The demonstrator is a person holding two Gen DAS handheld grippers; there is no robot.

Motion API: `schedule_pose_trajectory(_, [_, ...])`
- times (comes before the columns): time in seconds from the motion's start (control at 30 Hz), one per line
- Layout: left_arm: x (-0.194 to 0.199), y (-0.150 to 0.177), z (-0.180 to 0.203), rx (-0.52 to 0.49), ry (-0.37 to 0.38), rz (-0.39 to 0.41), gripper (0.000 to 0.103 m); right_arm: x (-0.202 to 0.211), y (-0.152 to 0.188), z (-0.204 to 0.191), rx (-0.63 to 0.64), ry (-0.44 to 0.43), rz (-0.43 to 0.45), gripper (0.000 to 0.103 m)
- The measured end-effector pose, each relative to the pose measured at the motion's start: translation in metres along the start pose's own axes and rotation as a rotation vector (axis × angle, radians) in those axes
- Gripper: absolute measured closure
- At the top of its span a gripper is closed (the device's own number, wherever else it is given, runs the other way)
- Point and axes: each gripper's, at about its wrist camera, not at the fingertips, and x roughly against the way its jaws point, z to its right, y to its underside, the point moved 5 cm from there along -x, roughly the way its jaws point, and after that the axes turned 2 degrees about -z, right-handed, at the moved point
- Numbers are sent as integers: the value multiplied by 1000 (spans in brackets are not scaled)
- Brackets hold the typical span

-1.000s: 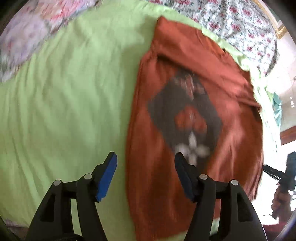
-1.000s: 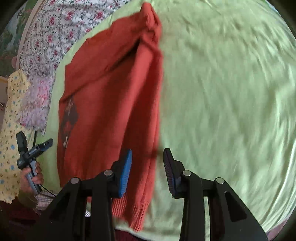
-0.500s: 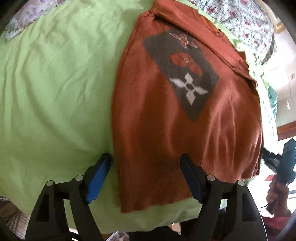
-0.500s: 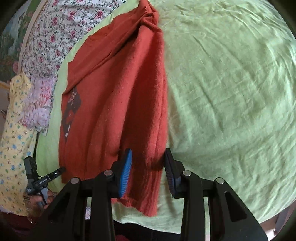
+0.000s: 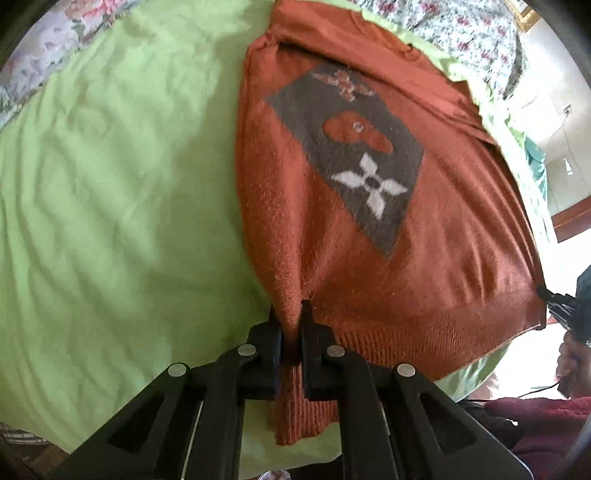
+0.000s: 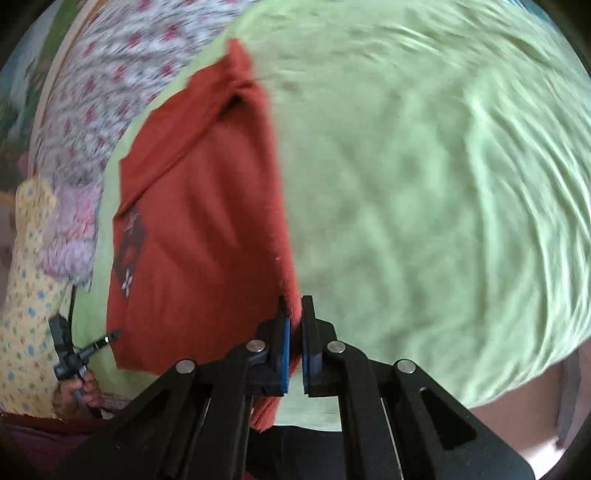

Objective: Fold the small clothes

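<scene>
A rust-orange knitted sweater (image 5: pixel 369 258) with a grey diamond patch and white flower lies flat on a light green sheet (image 5: pixel 110 203). My left gripper (image 5: pixel 290 317) is shut on the sweater's near left bottom corner, with the ribbed hem bunched between the jaws. In the right wrist view the sweater (image 6: pixel 192 229) lies to the left. My right gripper (image 6: pixel 293 314) is shut on the sweater's near right bottom corner at its hem. The right gripper also shows at the far right of the left wrist view (image 5: pixel 557 299), at the other hem corner.
The green sheet (image 6: pixel 424 203) covers a bed whose near edge runs just under both grippers. Floral bedding (image 5: pixel 461 26) lies beyond the sweater. A fuzzy pink cloth (image 6: pixel 70 236) and yellow floral fabric (image 6: pixel 26 295) lie at the left of the right wrist view.
Both grippers moved in to the sweater's bottom hem and closed on it, the left on one corner, the right on the other. Before, both were open above it.
</scene>
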Motion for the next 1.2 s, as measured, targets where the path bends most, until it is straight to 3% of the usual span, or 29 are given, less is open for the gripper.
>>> schedule_pose_trajectory(0.2, [1, -2, -6, 36, 11, -23, 83, -18, 2, -11, 7, -24, -31, 97])
schedule_pose_trajectory(0.27, [2, 2, -10, 74, 24, -31, 60, -18, 4, -17, 33, -32, -49, 89])
schedule_pose_trajectory(0.33, [4, 6, -13, 107, 59, -23, 50, -20, 5, -17, 33, -35, -69, 79])
schedule_pose_trajectory(0.37, [3, 7, -13, 115, 63, -17, 49, -20, 6, -18, 31, -52, -70, 74])
schedule_pose_trajectory(0.47, [-3, 5, -5, 88, 34, -1, 53, -25, 8, -23, 41, -47, -73, 73])
schedule_pose_trajectory(0.5, [-2, 5, -1, 65, 33, 10, 65, -27, 8, -25, 48, -41, -75, 73])
schedule_pose_trajectory(0.53, [-1, 5, 2, 39, 45, 11, 91, -29, 8, -28, 59, -42, -79, 74])
schedule_pose_trajectory(0.57, [-1, 6, 4, 32, 78, 1, 96, -31, 8, -31, 77, -37, -90, 87])
schedule_pose_trajectory(0.6, [0, 6, 6, 36, 96, 2, 96, -32, 9, -33, 99, -29, -102, 97])
schedule_pose_trajectory(0.7, [17, 1, 7, 38, 126, 50, 97, -29, 8, -41, 112, -81, -132, 97])
schedule_pose_trajectory(0.9, [70, -36, 4, 100, 226, 196, 97, 2, -19, -59, 79, -266, -43, 97])
schedule_pose_trajectory(1.1, [106, -113, 7, 103, 247, 341, 97, 17, -83, -79, 51, -363, 80, 97])
schedule_pose_trajectory(1.2, [115, -168, 11, 107, 248, 417, 97, 17, -123, -87, 47, -381, 137, 97])
